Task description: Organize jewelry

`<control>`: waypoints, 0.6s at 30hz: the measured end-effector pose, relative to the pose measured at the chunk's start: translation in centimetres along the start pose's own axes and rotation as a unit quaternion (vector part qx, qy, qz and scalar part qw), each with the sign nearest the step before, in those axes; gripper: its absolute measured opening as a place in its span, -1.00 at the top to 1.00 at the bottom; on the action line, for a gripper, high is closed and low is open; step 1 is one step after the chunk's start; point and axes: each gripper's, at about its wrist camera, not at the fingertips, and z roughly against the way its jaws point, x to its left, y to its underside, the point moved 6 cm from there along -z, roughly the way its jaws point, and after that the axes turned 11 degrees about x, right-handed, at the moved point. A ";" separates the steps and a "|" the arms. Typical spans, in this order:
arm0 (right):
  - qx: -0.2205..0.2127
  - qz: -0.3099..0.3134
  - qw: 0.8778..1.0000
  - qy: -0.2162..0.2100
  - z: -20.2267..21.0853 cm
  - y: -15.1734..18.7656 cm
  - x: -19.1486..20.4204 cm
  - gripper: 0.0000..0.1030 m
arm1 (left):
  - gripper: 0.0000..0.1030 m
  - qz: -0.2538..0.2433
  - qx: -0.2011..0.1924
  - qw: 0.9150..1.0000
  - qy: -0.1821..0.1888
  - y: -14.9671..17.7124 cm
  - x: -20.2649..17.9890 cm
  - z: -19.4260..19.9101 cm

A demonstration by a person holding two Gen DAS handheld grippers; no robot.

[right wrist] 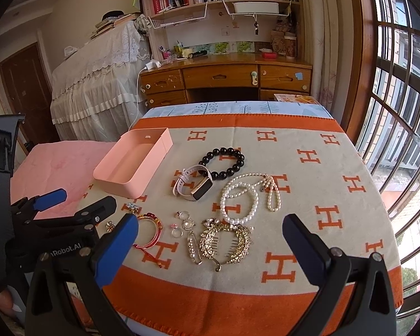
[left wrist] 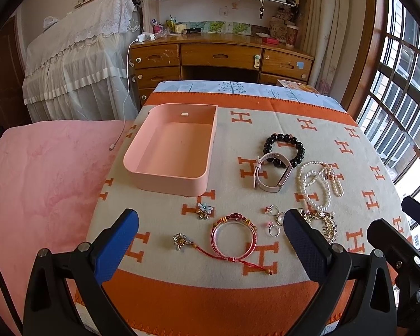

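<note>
Pink tray (left wrist: 168, 151) sits empty at the blanket's (right wrist: 336, 184) left edge; jewelry lies loose to its right, black bead bracelet (right wrist: 222, 162) farthest, gold comb (right wrist: 226, 240) nearest. I hold left gripper (left wrist: 210, 232) and right gripper (right wrist: 210, 238) spread wide, empty: nothing collected yet. Next move, I judge, needs a descent onto one piece.

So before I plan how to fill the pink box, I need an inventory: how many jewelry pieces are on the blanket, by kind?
Bracelets: 2, black bead bracelet, pink bangle
Pearl strands: 1 tangle; separate count unclear
Watches: 1
Hair combs: 1
Pearl pins: 1
Flower pieces: 1
Charms: 1
Small rings: about 4
Total: about 12
</note>
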 end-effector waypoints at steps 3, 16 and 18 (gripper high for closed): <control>0.001 -0.001 1.000 -0.002 -0.1 0.1 0.0 -1.00 | -0.98 0.001 0.000 1.000 0.000 0.1 -0.1 0.0; 0.008 -0.004 1.000 -0.012 -0.2 0.6 1.1 -1.00 | -0.98 0.003 0.006 1.000 0.002 0.2 0.2 -0.3; 0.009 -0.004 1.000 -0.012 -0.3 0.4 0.1 -1.00 | -0.98 0.002 0.008 1.000 0.004 0.2 0.2 -0.4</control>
